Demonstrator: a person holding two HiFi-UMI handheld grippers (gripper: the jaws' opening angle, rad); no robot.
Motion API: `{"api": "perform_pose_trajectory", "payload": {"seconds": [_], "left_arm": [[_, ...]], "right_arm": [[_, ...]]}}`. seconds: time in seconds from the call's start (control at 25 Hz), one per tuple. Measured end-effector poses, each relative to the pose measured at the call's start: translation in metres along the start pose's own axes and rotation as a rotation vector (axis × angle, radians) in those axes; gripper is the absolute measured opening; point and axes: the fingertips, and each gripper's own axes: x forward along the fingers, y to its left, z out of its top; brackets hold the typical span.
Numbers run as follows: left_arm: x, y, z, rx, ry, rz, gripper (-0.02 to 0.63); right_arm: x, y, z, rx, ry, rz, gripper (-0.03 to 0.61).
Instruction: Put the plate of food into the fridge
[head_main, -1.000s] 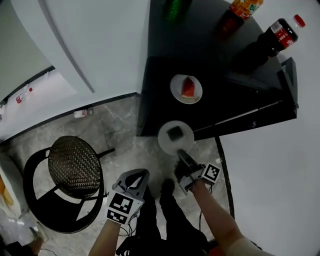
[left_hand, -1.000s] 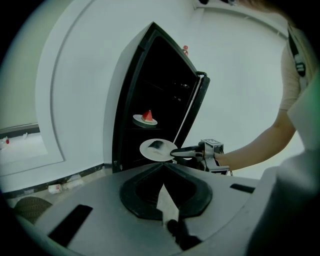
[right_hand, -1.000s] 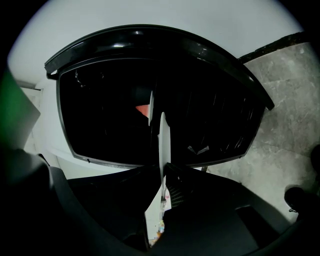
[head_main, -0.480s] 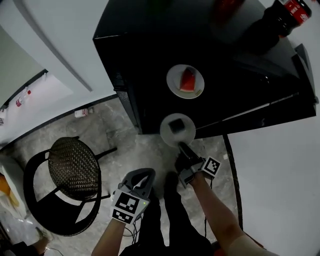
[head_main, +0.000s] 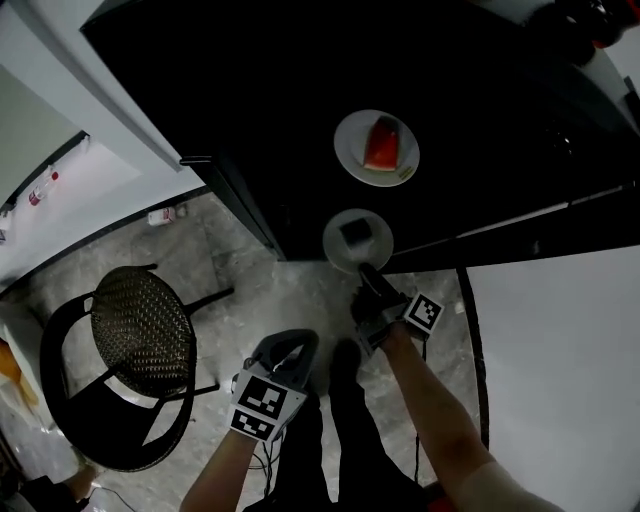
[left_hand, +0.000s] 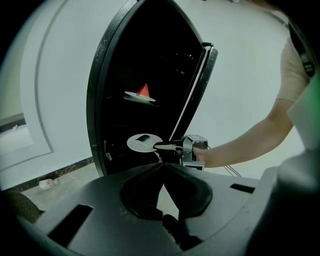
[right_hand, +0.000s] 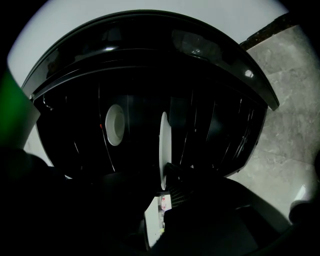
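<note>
A small white plate (head_main: 357, 240) with a dark piece of food hangs level at the front of the open black fridge (head_main: 250, 120). My right gripper (head_main: 363, 269) is shut on its near rim. In the right gripper view the plate (right_hand: 163, 145) shows edge-on between the jaws. From the left gripper view, the plate (left_hand: 144, 142) and right gripper (left_hand: 162, 145) sit below a shelf. My left gripper (head_main: 296, 342) is lower left over the floor, shut and empty, its jaws (left_hand: 163, 167) meeting at the tip.
A second white plate with a watermelon slice (head_main: 377, 147) rests on a fridge shelf above the held plate. The fridge door (left_hand: 196, 95) stands open at the right. A black mesh chair (head_main: 140, 340) stands at the left. A small bottle (head_main: 160, 215) lies by the wall.
Both grippers have sunk lower. The right one has carried the plate down toward the fridge's opening, below the watermelon shelf. Both grips are unchanged.
</note>
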Motion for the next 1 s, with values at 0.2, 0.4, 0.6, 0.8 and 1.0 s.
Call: {"api": "perform_pose_trajectory", "payload": {"seconds": [0.2,0.4,0.6,0.8,1.0], "left_arm": [[0.005,-0.001,-0.013,-0.012,0.029,-0.002,0.011],[0.005,0.008,-0.013,-0.014,0.029,0.015,0.011],[0.010,0.018,-0.005,-0.014,0.002,0.030,0.011],[0.019,0.022,-0.002,-0.015,-0.015,0.031,0.011],[0.024,0.024,-0.009,-0.022,-0.011,0.021,0.011]], "right_arm": [[0.012,0.003,0.014,-0.058,0.030,0.010,0.032],[0.027,0.005,0.026,-0.059,0.034,0.009,0.032],[0.041,0.002,0.031,-0.047,0.044,0.002,0.032],[0.055,-0.002,0.032,-0.028,0.052,-0.008,0.032],[0.071,-0.008,0.039,0.008,0.021,-0.013,0.032]]}}
